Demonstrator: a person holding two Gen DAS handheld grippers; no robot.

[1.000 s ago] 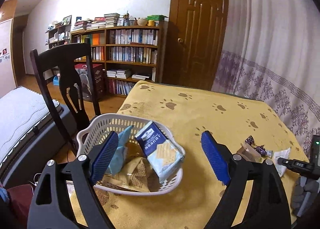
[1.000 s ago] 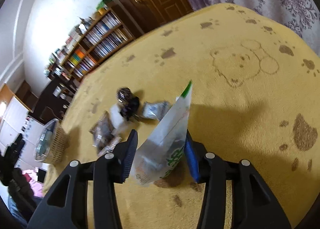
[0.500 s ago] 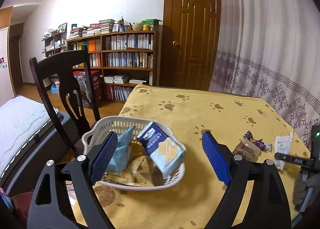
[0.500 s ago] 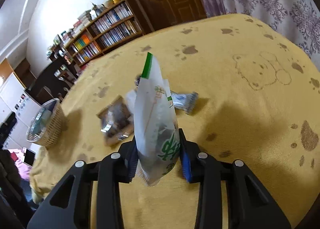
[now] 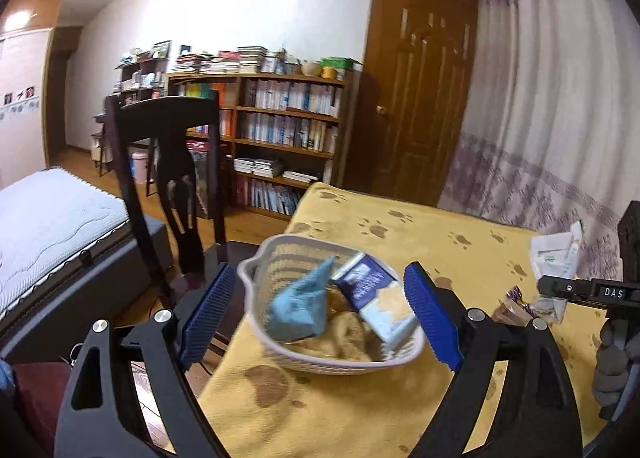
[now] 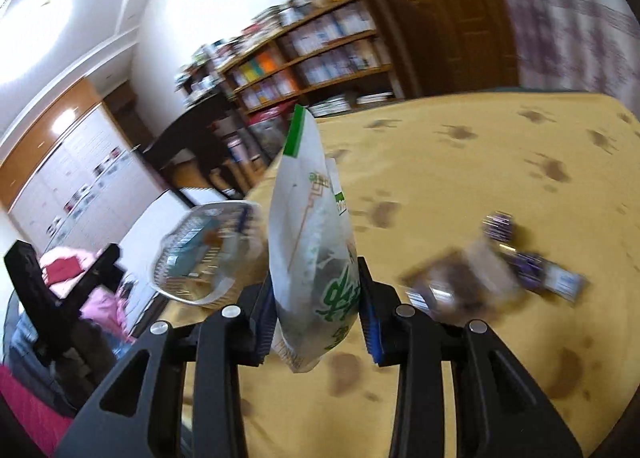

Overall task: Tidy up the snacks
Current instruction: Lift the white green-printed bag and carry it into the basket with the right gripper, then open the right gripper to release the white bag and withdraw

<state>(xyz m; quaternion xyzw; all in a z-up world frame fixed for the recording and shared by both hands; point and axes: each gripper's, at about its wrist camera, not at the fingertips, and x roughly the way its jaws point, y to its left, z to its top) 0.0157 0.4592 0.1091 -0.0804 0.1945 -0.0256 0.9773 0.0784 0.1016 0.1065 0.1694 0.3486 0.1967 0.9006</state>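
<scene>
A: Gripping a white snack bag [image 6: 316,258] with green lettering, the right gripper [image 6: 318,314] holds it upright, its blue pads pressed on both sides of the bag's lower half, above the yellow paw-print tablecloth [image 6: 480,162].

B: And the left gripper [image 5: 316,322]?

A: Its jaws stand wide apart with nothing between them. It hovers in front of the white basket [image 5: 280,350], which sits near the table's left edge.

B: What lies in the basket?

A: A light blue packet [image 5: 302,308] on the left, a cracker box [image 5: 378,300] in dark blue and pale blue leaning on the right, and a tan wrapper [image 5: 344,334] beneath them.

B: Anything loose on the cloth?

A: Yes. In the right wrist view, a brownish clear packet [image 6: 460,282] and a purple-wrapped sweet [image 6: 516,254] lie together to the right of the held bag, blurred. The basket shows there to the bag's left, also blurred.

B: The surroundings?

A: A dark wooden chair [image 5: 168,178] stands beside the table by the basket, with a bookshelf [image 5: 276,130] and a brown door [image 5: 420,98] behind.
</scene>
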